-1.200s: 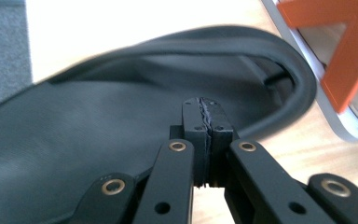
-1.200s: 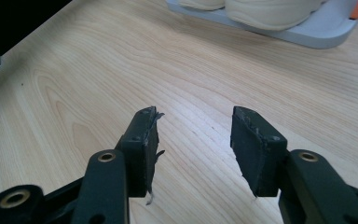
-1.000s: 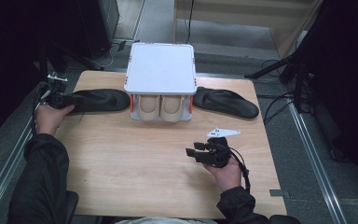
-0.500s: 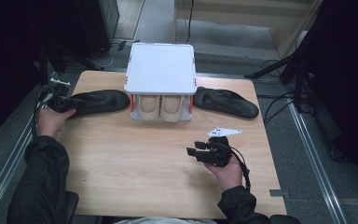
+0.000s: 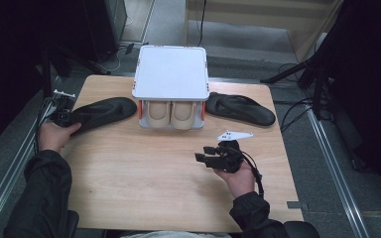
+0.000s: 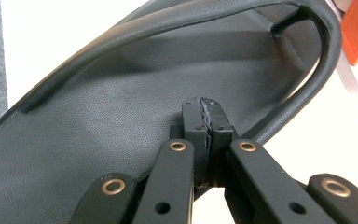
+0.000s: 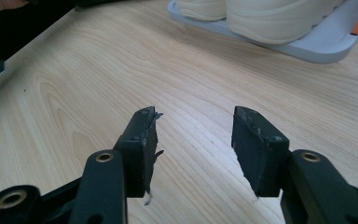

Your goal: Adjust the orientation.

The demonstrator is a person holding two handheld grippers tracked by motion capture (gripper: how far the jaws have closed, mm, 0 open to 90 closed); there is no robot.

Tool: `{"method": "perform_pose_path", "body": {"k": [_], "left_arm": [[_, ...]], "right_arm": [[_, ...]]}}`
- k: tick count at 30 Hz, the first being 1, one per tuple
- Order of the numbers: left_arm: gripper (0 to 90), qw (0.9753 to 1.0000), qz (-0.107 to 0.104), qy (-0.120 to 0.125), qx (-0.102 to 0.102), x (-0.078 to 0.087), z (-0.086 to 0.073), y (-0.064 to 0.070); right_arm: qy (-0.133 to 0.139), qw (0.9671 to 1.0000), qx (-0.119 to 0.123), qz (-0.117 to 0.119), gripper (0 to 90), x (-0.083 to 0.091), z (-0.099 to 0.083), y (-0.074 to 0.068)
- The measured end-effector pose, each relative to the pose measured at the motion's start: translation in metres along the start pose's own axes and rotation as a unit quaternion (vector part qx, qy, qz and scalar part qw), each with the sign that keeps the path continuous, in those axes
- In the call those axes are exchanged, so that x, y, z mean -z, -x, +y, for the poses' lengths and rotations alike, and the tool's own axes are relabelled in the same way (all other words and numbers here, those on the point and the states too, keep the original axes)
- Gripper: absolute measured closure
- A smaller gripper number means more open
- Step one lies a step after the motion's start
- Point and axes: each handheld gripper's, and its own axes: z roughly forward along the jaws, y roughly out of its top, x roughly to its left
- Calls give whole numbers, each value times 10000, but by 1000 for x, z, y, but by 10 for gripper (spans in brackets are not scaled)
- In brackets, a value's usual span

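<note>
Where the wooden table (image 5: pixel 144 183) runs up toward the top centre of the high view, a white plastic box (image 5: pixel 170 72) with a flat lid and orange clips stands open toward the person, and in it sit two cream-coloured shoes (image 5: pixel 171 113) side by side, toes outward. In the right gripper view the same pale shoes (image 7: pixel 261 14) rest on the box's grey base at the upper right. Left of the box, at the middle left of the high view, lies a black rubber flip-flop sandal (image 5: pixel 101 113); the left gripper (image 5: pixel 62 115) meets its heel end at the table's left edge. In the left gripper view the jaws are pressed together on the edge of that sandal (image 6: pixel 98 116), its strap arching across the top. Another black sandal (image 5: pixel 240 109) lies right of the box. The right gripper (image 5: pixel 209 154) rests lower right of centre, its jaws standing apart over bare wood (image 7: pixel 74 84).
</note>
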Motion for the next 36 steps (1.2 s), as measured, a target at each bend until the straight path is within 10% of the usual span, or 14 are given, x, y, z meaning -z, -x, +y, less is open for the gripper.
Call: {"method": "perform_pose_path", "body": {"k": [16, 36], "left_arm": [[900, 9999, 81, -97, -90, 16, -25, 27], [900, 9981, -500, -217, -293, 19, -46, 87]], "right_arm": [[-65, 9997, 151, 199, 496, -12, 11, -6], [-50, 9994, 209, 282, 486, -15, 18, -6]]}}
